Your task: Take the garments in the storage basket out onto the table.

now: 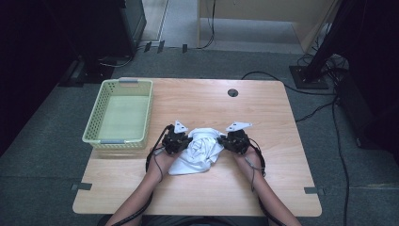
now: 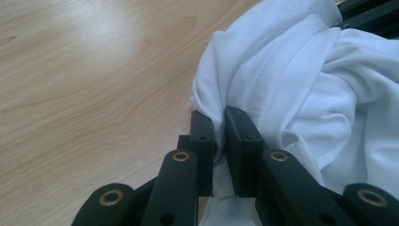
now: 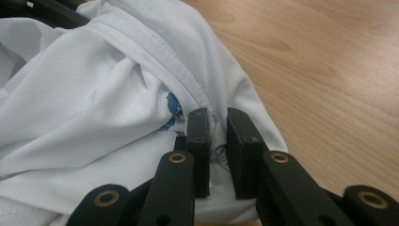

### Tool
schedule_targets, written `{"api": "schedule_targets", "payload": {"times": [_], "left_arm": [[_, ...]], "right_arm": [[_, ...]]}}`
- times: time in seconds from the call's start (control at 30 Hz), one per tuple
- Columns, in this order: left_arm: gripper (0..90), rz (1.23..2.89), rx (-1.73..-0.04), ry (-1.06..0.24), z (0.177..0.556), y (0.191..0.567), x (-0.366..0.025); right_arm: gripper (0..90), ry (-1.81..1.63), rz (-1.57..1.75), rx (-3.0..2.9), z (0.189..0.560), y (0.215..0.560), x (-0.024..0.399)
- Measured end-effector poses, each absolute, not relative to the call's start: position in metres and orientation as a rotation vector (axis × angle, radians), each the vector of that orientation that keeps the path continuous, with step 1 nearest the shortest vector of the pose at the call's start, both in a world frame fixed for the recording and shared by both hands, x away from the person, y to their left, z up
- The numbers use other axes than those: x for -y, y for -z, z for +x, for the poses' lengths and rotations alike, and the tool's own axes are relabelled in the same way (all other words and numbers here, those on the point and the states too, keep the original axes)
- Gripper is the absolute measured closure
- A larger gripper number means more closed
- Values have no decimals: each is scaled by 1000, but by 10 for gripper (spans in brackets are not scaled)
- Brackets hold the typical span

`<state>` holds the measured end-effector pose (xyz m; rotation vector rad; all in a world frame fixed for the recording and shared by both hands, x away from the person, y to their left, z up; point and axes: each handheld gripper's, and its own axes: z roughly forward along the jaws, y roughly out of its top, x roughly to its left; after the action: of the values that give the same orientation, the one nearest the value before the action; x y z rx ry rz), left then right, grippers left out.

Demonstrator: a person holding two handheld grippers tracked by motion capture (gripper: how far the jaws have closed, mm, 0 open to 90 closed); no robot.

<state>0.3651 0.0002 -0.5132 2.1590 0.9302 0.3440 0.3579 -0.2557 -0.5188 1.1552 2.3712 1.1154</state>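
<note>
A crumpled white garment [image 1: 200, 150] lies bunched on the wooden table [image 1: 263, 113] between my two grippers. My left gripper [image 1: 184, 142] sits at its left side, shut on a fold of the white cloth [image 2: 282, 80]; the fold passes between the left gripper's [image 2: 220, 125] black jaws. My right gripper [image 1: 224, 141] is at the garment's right side, shut on a stitched hem of the white cloth [image 3: 94, 108]. In the right gripper view the right gripper [image 3: 217, 123] pinches the hem, and a small blue label [image 3: 172, 110] peeks out just left of its jaws.
A pale green plastic basket [image 1: 96, 115] stands on the table's left side, with nothing in it. A round cable hole [image 1: 232, 92] sits near the table's far edge. Cables and dark stands lie on the floor beyond.
</note>
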Motion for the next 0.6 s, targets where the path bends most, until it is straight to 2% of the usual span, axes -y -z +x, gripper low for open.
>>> {"api": "schedule_targets", "payload": {"times": [0.6], "left_arm": [[827,2199,-861,-292,318,513,2]], "right_arm": [[811,-1121,1128,-2417,317,518,269]]}}
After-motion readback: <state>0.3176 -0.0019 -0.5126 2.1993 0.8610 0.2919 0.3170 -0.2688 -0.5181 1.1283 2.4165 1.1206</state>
